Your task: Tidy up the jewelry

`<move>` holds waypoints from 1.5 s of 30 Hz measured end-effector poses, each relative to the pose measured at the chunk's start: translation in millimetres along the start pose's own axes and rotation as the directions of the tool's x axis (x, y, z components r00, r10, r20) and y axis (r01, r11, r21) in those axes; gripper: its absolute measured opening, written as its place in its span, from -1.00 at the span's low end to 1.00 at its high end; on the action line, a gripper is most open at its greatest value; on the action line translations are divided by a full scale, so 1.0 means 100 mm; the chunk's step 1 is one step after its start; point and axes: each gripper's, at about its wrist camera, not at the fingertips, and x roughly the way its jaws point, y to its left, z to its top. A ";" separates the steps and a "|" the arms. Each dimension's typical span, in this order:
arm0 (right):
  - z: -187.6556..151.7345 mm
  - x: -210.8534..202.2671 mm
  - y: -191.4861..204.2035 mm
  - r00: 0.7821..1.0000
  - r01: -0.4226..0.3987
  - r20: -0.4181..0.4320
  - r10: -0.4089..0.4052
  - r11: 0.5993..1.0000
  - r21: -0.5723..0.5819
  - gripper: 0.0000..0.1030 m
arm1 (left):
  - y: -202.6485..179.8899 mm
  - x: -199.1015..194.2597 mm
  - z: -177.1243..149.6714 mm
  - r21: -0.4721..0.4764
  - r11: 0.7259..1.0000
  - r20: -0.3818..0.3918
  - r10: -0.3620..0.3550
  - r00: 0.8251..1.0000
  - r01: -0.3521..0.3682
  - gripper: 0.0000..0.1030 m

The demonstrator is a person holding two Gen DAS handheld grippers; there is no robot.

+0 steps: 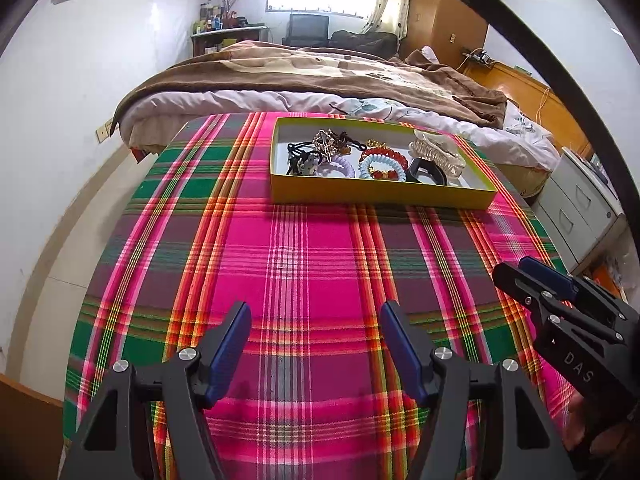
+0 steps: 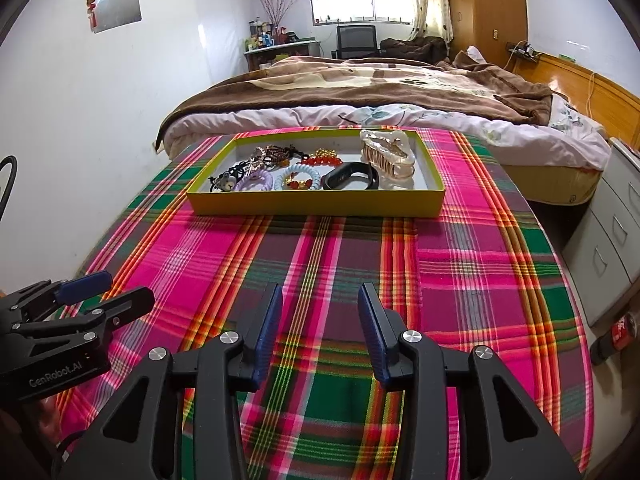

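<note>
Both black hand-held grippers with blue pads, left gripper and right gripper, hover apart and empty above the pink-green plaid tablecloth; farther off, the shallow yellow cardboard tray holds all visible jewelry, so sorting looks nearly finished

**A bedroom in a home**

This is a bedroom. A big bed with a brown blanket fills the middle. A window with a flowery curtain lets in light. A tall wooden wardrobe stands by the wall. A chair and a small shelf with bottles sit at the back. White drawers stand beside the bed.
</note>
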 end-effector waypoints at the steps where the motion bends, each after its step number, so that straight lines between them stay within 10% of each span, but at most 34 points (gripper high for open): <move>1: 0.00 -0.01 0.00 1.000 0.001 0.003 -0.001 1.000 0.001 -0.22 | 0.00 0.00 0.00 -0.001 1.000 0.000 0.001 1.000 -0.001 0.29; 45: -0.06 -0.30 0.05 0.996 0.018 0.088 -0.021 0.999 0.035 -0.21 | -0.22 -0.23 -0.06 0.009 0.996 0.092 0.092 0.992 -0.093 0.53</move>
